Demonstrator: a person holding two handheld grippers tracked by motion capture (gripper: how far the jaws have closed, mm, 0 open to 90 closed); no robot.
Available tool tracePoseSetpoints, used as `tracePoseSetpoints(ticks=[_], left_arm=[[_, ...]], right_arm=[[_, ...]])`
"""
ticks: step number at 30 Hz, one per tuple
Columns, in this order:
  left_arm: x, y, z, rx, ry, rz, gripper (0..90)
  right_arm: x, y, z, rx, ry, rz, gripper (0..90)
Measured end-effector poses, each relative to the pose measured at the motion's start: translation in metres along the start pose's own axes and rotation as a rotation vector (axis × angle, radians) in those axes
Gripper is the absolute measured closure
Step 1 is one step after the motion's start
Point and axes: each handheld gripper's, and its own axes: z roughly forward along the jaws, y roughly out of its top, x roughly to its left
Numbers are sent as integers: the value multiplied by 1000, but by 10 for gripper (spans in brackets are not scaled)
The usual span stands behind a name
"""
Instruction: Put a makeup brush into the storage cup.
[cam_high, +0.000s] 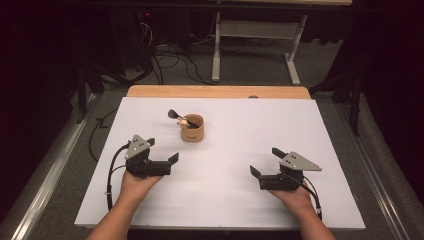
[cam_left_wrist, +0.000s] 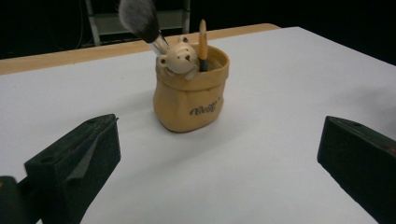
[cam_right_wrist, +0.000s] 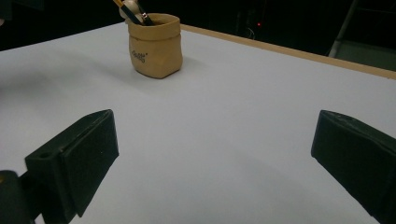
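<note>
A tan sack-shaped pot (cam_high: 192, 129) stands on the white table top (cam_high: 225, 200), left of centre toward the back. A fluffy make-up brush (cam_high: 175, 115) leans out of it to the left, beside a small bear figure (cam_left_wrist: 180, 58) and a thin yellow-handled brush (cam_left_wrist: 202, 39). My left gripper (cam_high: 162, 149) rests open on the table in front of and to the left of the pot (cam_left_wrist: 191, 95), with nothing between its jaws. My right gripper (cam_high: 266, 161) is open too, farther off at the front right, and looks toward the pot (cam_right_wrist: 155, 44).
A wooden strip (cam_high: 220, 91) runs along the table's far edge. Behind it are cables (cam_high: 170, 60) on the floor and a white desk frame (cam_high: 255, 35). Metal rails (cam_high: 50, 165) flank the table on both sides.
</note>
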Motion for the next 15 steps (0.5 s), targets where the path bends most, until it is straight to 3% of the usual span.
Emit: tracePoseSetpoints(ticks=[3, 7, 9, 12, 15], left_arm=[[-6, -7, -4, -4, -32, -5, 0], [-12, -19, -10, 2, -59, 30, 0], [-13, -23, -16, -7, -56, 40, 0], [-12, -27, -23, -32, -48, 7, 0], [-13, -28, -24, -30, -43, 31, 0]], right_arm=[[1, -1, 1, 5, 2, 6, 23], [2, -2, 3, 9, 5, 8, 23], [4, -1, 3, 9, 1, -2, 23], [8, 3, 1, -15, 5, -18, 22], [11, 7, -3, -33, -3, -38, 21]])
